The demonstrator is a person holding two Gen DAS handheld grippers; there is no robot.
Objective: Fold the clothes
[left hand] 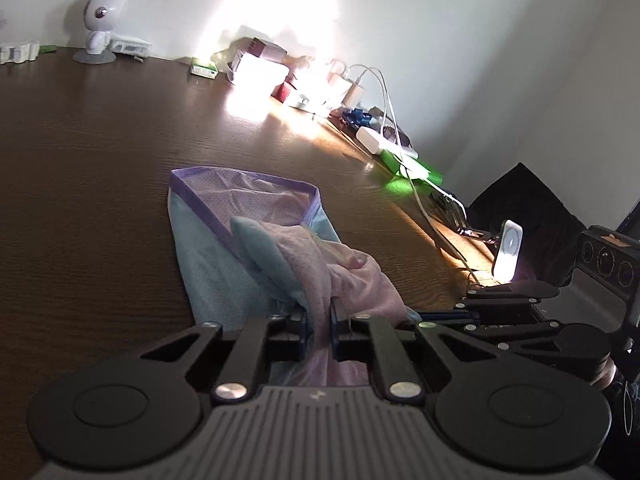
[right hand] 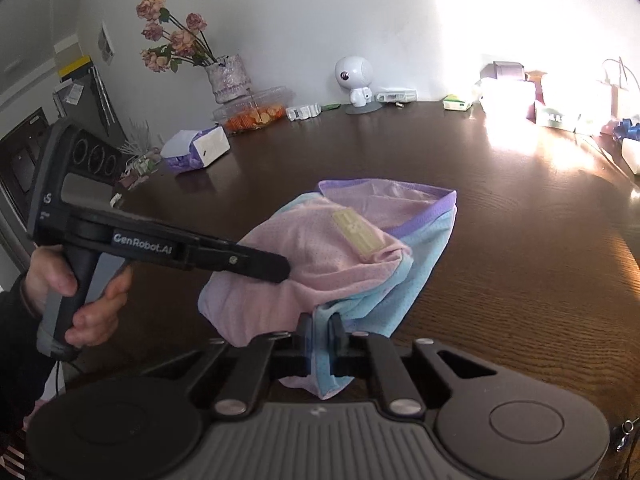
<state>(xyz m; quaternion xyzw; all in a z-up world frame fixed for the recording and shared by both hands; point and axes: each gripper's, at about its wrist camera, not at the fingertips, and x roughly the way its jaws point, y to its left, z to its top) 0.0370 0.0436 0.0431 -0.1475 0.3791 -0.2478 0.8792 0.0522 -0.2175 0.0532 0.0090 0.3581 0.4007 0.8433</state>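
1. The task's thing is a small pair of mesh shorts (right hand: 348, 248) in pink and light blue with a purple waistband (left hand: 244, 184). The far end with the waistband lies on the dark wood table (left hand: 100, 184); the near end is bunched up and lifted toward the cameras.
2. Left gripper (left hand: 318, 330) is clenched on a pinch of the pink fabric. Right gripper (right hand: 318, 336) is clamped on a blue hem edge. So both tongs are grasping the same garment at its near end.
3. Handling guess: super light, floppy, thin mesh. It sags and wrinkles between the two pinch points, so it won't hold a crease by itself. Looks a bit slick too, so a shallow pinch could slip.
4. Where to grab: I'd go for the hems or the waistband, since those doubled edges look sturdier than the single mesh layer.
5. Containers: a clear lidded tub (right hand: 252, 110) near the wall has orange stuff inside, can't tell what. A vase (right hand: 228, 78) holds dried-looking pink flowers (right hand: 172, 36). A tissue pack (right hand: 196, 148) lies on its side nearby.
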